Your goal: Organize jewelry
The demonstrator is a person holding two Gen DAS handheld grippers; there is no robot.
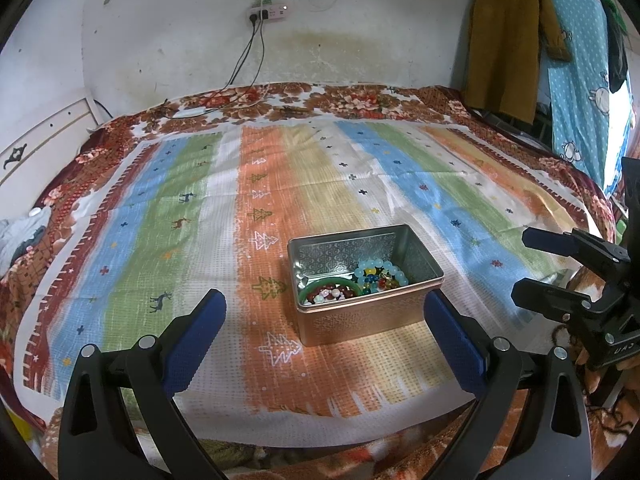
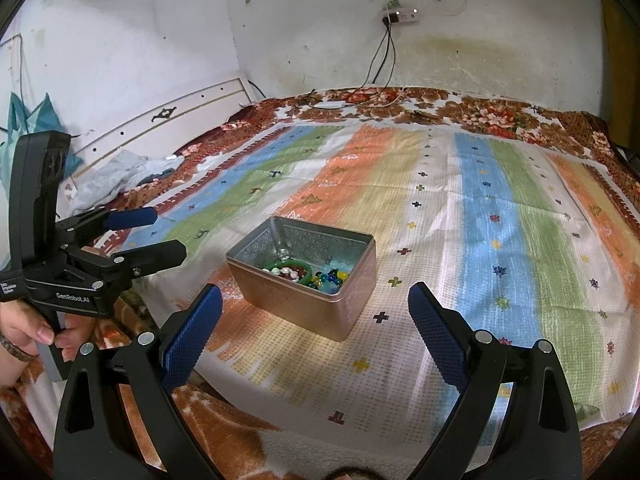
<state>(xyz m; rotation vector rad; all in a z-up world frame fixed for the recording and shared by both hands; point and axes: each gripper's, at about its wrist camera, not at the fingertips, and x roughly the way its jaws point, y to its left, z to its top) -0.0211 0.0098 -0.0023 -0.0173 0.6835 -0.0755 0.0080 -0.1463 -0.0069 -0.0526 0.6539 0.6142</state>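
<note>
An open metal tin stands on the striped cloth. Inside lie a green bangle, dark red beads, a pale blue bead bracelet and small coloured beads. The tin also shows in the right wrist view, with the jewelry in its near corner. My left gripper is open and empty, just in front of the tin. My right gripper is open and empty, also just short of the tin. Each gripper shows at the edge of the other's view, the right and the left.
The striped cloth covers a bed with a floral blanket under it. Cables run from a wall socket onto the far edge. Clothes hang at the right. A white headboard and crumpled grey cloth are at the left.
</note>
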